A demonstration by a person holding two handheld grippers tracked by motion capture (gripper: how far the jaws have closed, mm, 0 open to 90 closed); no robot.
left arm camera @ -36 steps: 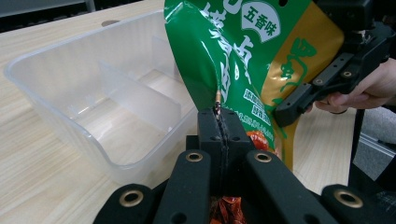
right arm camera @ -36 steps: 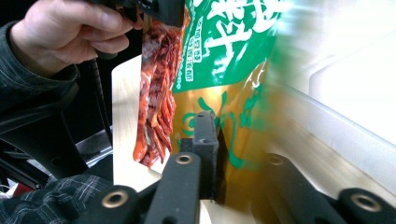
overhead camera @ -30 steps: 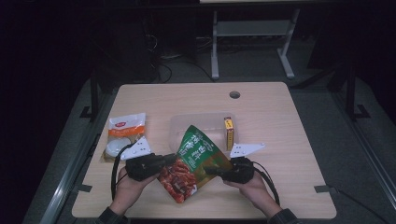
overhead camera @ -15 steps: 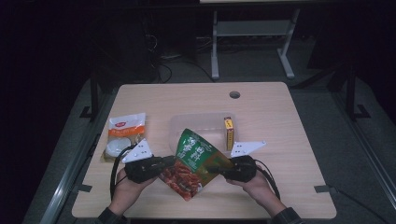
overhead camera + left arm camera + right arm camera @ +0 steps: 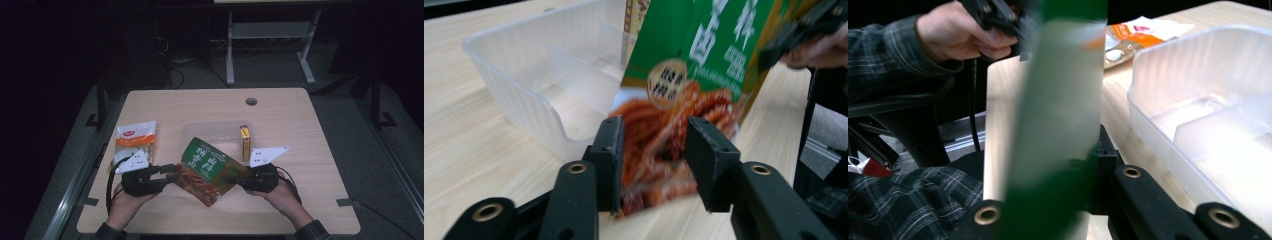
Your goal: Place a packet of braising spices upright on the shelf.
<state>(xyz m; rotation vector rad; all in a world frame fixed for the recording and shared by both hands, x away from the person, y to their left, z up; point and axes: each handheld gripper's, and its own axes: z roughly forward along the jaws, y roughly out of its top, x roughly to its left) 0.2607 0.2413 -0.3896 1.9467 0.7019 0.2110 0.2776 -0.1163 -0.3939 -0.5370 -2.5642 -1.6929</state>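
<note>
snack bag held between both grippers, just in front of tray

left to right: orange-and-white packet [image 5: 136, 138] lies flat at the table [image 5: 310, 130] left edge, well apart from the action, looks parked. left gripper [image 5: 170, 174] jaws straddle the lower red end of the green snack bag [image 5: 210, 167], but a gap shows on both sides in the left gripper view, so cannot tell if it's clamped. right gripper [image 5: 240, 179] is closed on the bag's other edge, carrying it tilted. the two-sided hold likely keeps the floppy bag steady, maybe for the clear plastic tray [image 5: 220, 131] just behind it; tray is empty where visible. yellow box [image 5: 244, 142] stands at the tray's right side. bag has large white chinese characters, too blurred to read. no brand legible.
</note>
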